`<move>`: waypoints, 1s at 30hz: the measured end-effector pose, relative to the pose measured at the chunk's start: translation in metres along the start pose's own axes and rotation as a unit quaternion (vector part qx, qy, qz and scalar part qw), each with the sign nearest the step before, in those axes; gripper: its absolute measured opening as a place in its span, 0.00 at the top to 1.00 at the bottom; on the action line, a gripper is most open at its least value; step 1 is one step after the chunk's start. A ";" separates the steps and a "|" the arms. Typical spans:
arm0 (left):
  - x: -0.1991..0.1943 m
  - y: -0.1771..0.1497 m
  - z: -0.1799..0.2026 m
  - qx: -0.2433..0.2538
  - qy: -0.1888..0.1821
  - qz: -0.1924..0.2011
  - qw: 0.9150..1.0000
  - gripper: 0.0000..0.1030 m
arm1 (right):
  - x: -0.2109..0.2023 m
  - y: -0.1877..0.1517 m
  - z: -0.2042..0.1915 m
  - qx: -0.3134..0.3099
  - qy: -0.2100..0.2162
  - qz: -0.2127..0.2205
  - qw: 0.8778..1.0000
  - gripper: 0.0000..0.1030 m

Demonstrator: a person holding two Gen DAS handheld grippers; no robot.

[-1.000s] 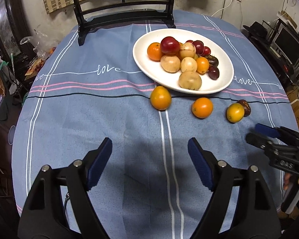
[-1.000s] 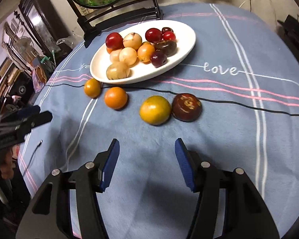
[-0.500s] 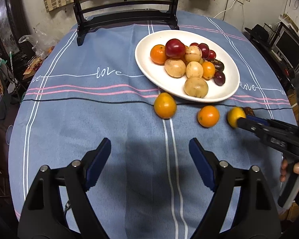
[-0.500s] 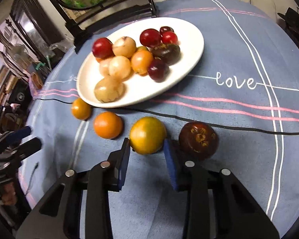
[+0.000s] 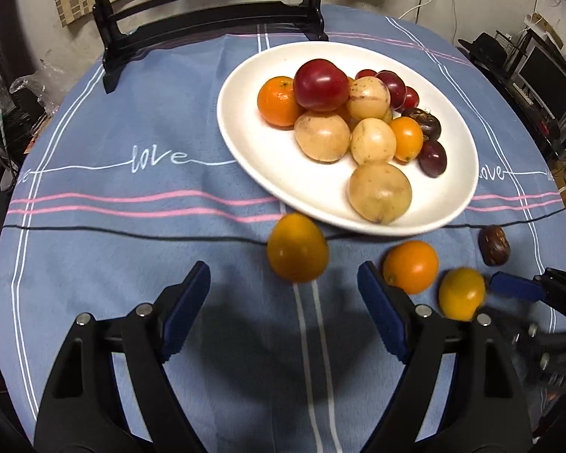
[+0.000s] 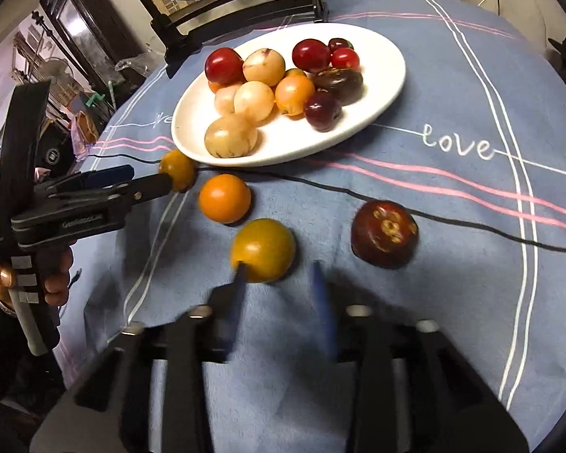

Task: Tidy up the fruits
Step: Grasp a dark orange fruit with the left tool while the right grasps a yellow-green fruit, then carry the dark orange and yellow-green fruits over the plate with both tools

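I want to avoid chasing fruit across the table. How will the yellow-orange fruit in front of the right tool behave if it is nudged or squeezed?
The yellow-orange fruit looks round and glossy, so it will probably roll on the tablecloth and may slip from the opening right tool. It seems firm, not fragile.

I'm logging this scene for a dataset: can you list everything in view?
plate: one, white, oval, far side of the cloth
piled fruits: about twelve, red, tan, orange, dark purple, on the plate
loose citrus fruits: three, orange-yellow, on the cloth before the plate
dark fruit: one, brown-purple, on the cloth, rightmost
tablecloth: one, blue, striped, "love" lettering
stand: one, black, behind the plate
left gripper: open, empty
right gripper: jaws opening, nothing between them
hand: one, on the left gripper's handle
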State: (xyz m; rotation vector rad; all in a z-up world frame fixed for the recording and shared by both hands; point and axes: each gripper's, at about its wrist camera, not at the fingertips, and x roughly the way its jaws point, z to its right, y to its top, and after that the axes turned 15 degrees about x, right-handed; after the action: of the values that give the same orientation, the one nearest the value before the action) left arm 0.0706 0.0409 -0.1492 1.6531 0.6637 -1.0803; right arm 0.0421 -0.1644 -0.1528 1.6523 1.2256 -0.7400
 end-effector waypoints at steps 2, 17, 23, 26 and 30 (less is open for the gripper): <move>0.004 0.004 -0.001 0.003 0.003 -0.001 1.000 0.20 | 0.007 0.001 -0.005 -0.005 0.008 -0.008 1.000 0.47; 0.025 0.008 -0.011 -0.013 -0.006 -0.011 1.000 0.23 | 0.030 0.004 -0.040 -0.069 0.010 -0.026 0.997 0.61; 0.031 0.010 -0.007 -0.018 -0.026 -0.014 0.999 0.50 | 0.017 0.003 -0.015 -0.024 0.018 -0.028 0.999 0.61; 0.027 0.012 -0.002 -0.014 -0.021 -0.010 1.000 0.63 | 0.014 -0.002 -0.007 -0.011 0.017 -0.027 0.999 0.61; 0.017 0.009 -0.004 -0.019 -0.016 -0.004 1.000 0.63 | 0.009 -0.009 -0.006 -0.007 0.020 -0.026 0.999 0.61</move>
State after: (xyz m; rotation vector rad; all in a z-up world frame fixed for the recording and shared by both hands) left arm 0.0867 0.0402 -0.1601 1.5992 0.6654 -1.0911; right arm 0.0363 -0.1541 -0.1612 1.6354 1.3042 -0.7308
